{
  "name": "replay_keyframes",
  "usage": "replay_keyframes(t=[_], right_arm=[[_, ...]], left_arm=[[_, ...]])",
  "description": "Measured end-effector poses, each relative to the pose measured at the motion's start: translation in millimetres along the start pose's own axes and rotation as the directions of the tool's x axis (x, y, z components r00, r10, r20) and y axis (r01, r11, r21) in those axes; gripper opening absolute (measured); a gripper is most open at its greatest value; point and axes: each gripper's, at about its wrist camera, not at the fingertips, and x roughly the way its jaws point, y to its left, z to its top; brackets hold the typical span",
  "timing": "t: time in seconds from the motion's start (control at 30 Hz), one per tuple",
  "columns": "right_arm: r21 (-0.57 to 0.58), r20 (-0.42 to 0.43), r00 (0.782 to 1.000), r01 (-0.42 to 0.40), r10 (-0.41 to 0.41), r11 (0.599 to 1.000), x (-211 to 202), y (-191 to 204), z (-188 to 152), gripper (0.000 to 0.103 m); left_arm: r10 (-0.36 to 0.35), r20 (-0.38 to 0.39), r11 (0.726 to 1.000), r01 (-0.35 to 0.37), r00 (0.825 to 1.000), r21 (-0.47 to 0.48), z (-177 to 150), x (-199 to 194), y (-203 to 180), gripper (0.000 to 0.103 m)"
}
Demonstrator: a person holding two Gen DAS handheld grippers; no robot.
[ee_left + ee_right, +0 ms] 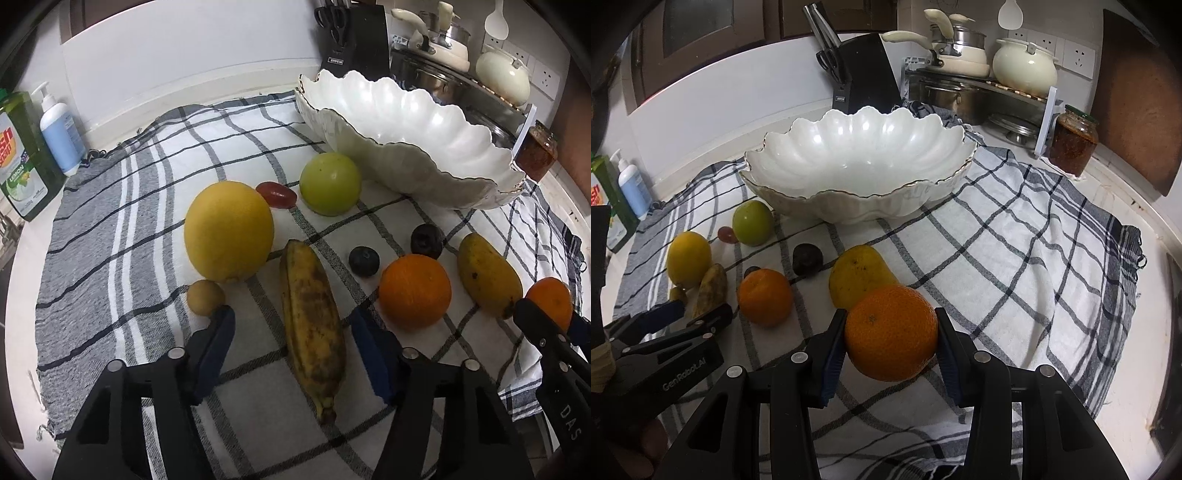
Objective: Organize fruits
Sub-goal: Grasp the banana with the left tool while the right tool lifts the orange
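Observation:
My left gripper [295,328] is open and straddles a spotted banana [312,321] lying on the checked cloth; neither pad touches it. My right gripper [891,339] is shut on an orange [891,338], held just above the cloth in front of a mango [858,278]. A second orange [414,290], a large yellow citrus [229,230], a green apple [330,183], a red grape [276,194], a small brown fruit [205,297] and two dark fruits [364,261] lie around. Behind them stands an empty white scalloped bowl [849,210].
A checked cloth [1015,258] covers the counter. A green dish-soap bottle [22,155] and a pump bottle [61,136] stand at the left edge. A knife block [868,70], stacked pots [960,51] on a rack and a jar [1071,144] crowd the back right.

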Motion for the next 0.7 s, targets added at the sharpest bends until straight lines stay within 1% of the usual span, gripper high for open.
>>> replay_keyframes(t=[0.27, 0.33, 0.37, 0.43, 0.7], right_arm=[[-0.004, -0.004, 1.000, 0.008, -0.008, 1.000, 2.8, -0.8, 2.1, 0.046], [-0.005, -0.005, 1.000, 0.009, -0.009, 1.000, 2.7, -0.7, 2.1, 0.046], [-0.005, -0.005, 1.000, 0.010, -0.010, 1.000, 2.7, -0.7, 2.1, 0.046], [-0.002, -0.006, 1.000, 0.007, -0.007, 1.000, 2.6, -1.1, 2.4, 0.046], [0.000, 0.002, 1.000, 0.005, -0.005, 1.000, -3.0, -1.5, 3.3, 0.046]], left_arm=[[-0.004, 0.001, 1.000, 0.004, 1.000, 0.004, 1.8, 7.1, -1.2, 0.053], [-0.003, 0.006, 1.000, 0.003, 1.000, 0.004, 1.7, 6.7, -1.3, 0.045], [-0.014, 0.008, 1.000, 0.014, 1.000, 0.002, 1.7, 6.3, -1.0, 0.043], [-0.019, 0.009, 1.000, 0.019, 1.000, 0.008, 2.0, 6.1, -2.1, 0.031], [-0.017, 0.005, 1.000, 0.017, 1.000, 0.024, 1.3, -2.4, -1.0, 0.030]])
